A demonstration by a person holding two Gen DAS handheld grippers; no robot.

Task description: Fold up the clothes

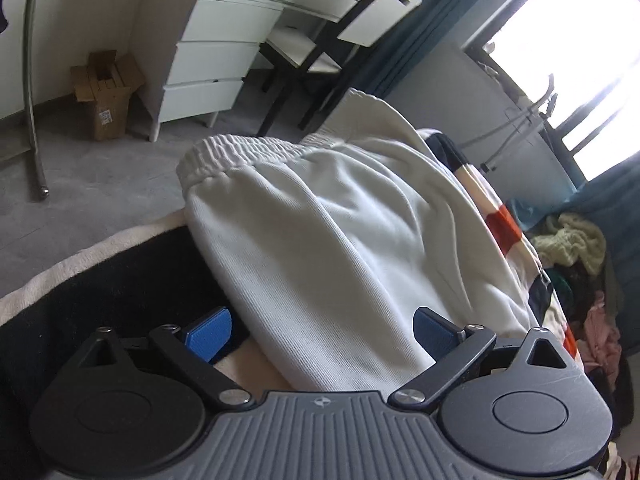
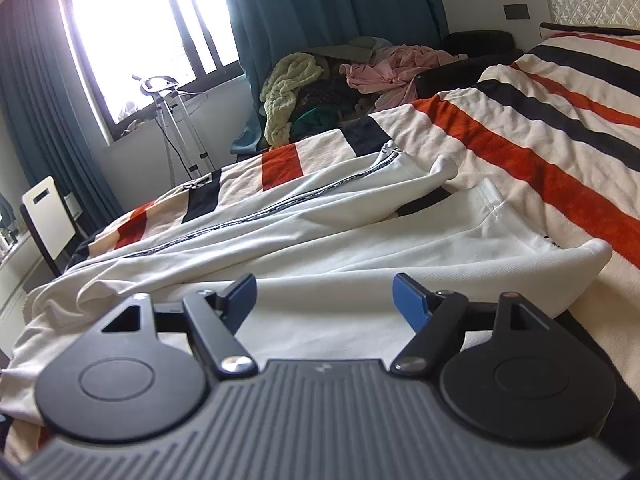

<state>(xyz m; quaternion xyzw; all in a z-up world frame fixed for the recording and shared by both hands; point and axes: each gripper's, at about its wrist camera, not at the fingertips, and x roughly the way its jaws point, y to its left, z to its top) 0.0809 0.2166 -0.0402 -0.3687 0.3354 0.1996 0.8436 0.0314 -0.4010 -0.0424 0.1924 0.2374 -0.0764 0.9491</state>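
Note:
White trousers [image 1: 340, 232] lie on the striped blanket [image 1: 504, 224], their gathered elastic waistband [image 1: 240, 152] at the far end near the bed's edge. My left gripper [image 1: 320, 334] hovers over the near part of the cloth, jaws wide apart, pads not pressing on it. In the right wrist view the same white trousers [image 2: 320, 240] stretch leftward with a dark printed tape [image 2: 280, 208] along the leg. My right gripper [image 2: 326, 296] is open just above the fabric, nothing pinched between its blue pads [image 2: 408, 298].
A black and cream blanket edge [image 1: 120, 280] borders the bed beside grey floor. White drawers [image 1: 208, 60], a chair [image 1: 320, 48] and a cardboard box [image 1: 106, 92] stand beyond. A pile of clothes [image 2: 340, 80] sits by the curtain, a garment steamer [image 2: 176, 120] at the window.

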